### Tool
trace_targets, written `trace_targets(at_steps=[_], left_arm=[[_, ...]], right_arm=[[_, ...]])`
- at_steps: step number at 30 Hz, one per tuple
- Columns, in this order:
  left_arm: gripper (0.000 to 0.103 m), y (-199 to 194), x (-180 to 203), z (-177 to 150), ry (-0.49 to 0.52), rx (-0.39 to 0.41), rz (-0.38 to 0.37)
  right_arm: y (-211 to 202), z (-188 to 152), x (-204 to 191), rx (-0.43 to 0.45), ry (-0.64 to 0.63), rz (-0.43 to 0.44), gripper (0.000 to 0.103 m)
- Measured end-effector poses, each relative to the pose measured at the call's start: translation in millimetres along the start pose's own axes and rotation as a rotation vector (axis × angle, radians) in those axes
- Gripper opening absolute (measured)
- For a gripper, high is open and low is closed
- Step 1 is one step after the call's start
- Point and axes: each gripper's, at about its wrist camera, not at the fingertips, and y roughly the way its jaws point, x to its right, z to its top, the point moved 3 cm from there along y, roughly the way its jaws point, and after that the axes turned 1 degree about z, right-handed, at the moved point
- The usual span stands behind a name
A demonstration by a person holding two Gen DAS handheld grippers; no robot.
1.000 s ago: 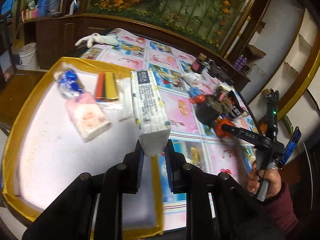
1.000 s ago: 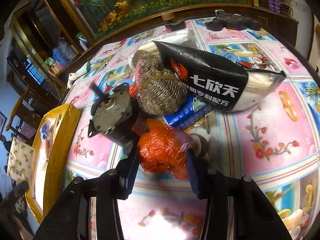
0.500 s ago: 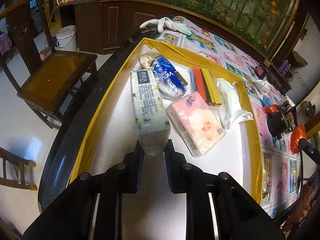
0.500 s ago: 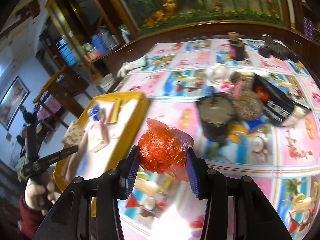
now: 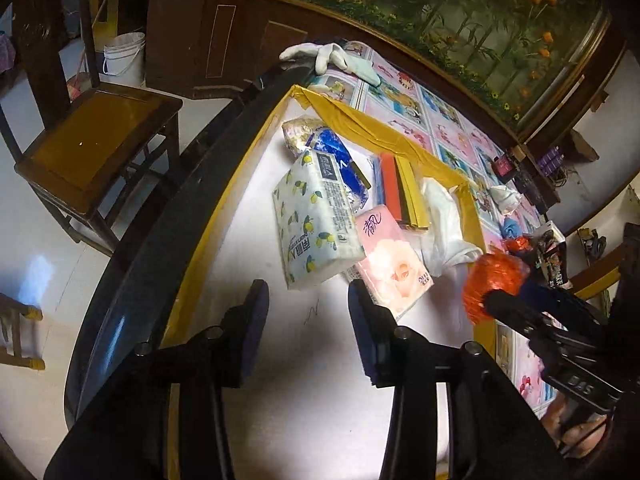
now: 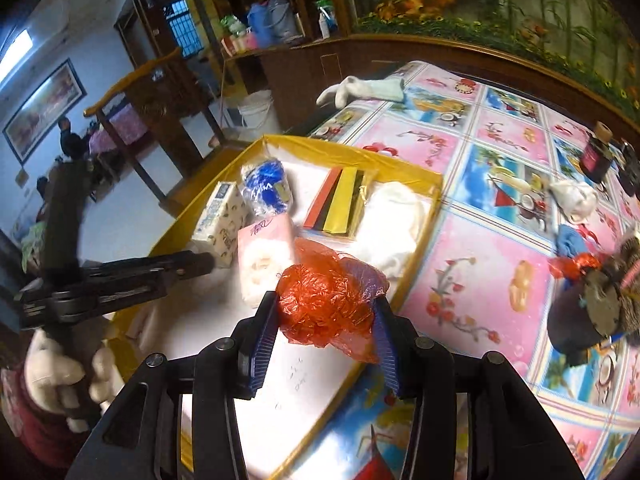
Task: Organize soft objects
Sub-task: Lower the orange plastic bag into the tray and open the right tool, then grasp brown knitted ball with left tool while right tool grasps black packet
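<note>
A yellow-rimmed white tray [image 5: 344,116] [image 6: 416,176] holds a lemon-print tissue pack [image 5: 316,220] [image 6: 218,220], a pink tissue pack [image 5: 392,264] [image 6: 260,264], a blue wrapped pack [image 5: 340,156] [image 6: 266,188], coloured cloths [image 5: 404,188] [image 6: 340,200] and a white cloth [image 5: 444,224] [image 6: 392,224]. My left gripper [image 5: 308,332] is open and empty just in front of the lemon-print pack. My right gripper [image 6: 326,344] is shut on a crumpled orange plastic bag [image 6: 328,304] [image 5: 494,280] above the tray's near right edge.
The table has a pink picture cloth [image 6: 500,208]. A white glove [image 5: 328,56] [image 6: 360,88] lies at its far end. A dark round object [image 6: 584,312], a dark jar [image 6: 598,152] and clutter sit right of the tray. A wooden chair [image 5: 92,136] stands left.
My left gripper has opened and let go of the lemon-print tissue pack, which now lies in the tray. My right gripper has carried the orange bag over to the tray.
</note>
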Motion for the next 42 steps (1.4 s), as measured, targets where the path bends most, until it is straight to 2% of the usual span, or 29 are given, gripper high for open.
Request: trace_targets(at_steps=[1,3,7,13,17,20,25,30,35,42], left_arm=[[0.05,-7,-2,-2,-0.006,0.019,-0.007],[0.052,-19,-3,-6,-0.018,0.052,-0.02],[0.054,-35,-1,-13,-0.037,0.09,-0.046],[0.058,-46,6,-26,-0.05,0.107,-0.069],[0.058,-54,20,-36,-0.036,0.112,-0.096],[0.058,-60,39,-47,-0.006,0.11,-0.135],[0.063,-58,85,-70,0.068,0.072,-0.23],[0.063,-51,137,-91,0.192,0.019,-0.273],[0.063,-52,164,-107,0.272,-0.006,-0.279],[0.063,-44,163,-109,0.275,-0.029,-0.259]], right_arm=[[7,2,-1,-0.006,-0.01,-0.013,0.046],[21,8,-8,-0.014,-0.028,-0.041,0.05],[39,17,-17,-0.014,-0.023,-0.038,0.064],[20,11,0,0.032,0.03,-0.03,0.072],[-24,-13,32,0.084,0.077,-0.036,0.073],[-58,-32,63,0.128,0.119,-0.072,0.075],[-121,-73,143,0.202,0.257,-0.211,0.079],[-170,-106,211,0.244,0.423,-0.294,0.079],[-177,-102,229,0.258,0.466,-0.337,0.079],[-147,-69,249,0.245,0.47,-0.387,0.079]])
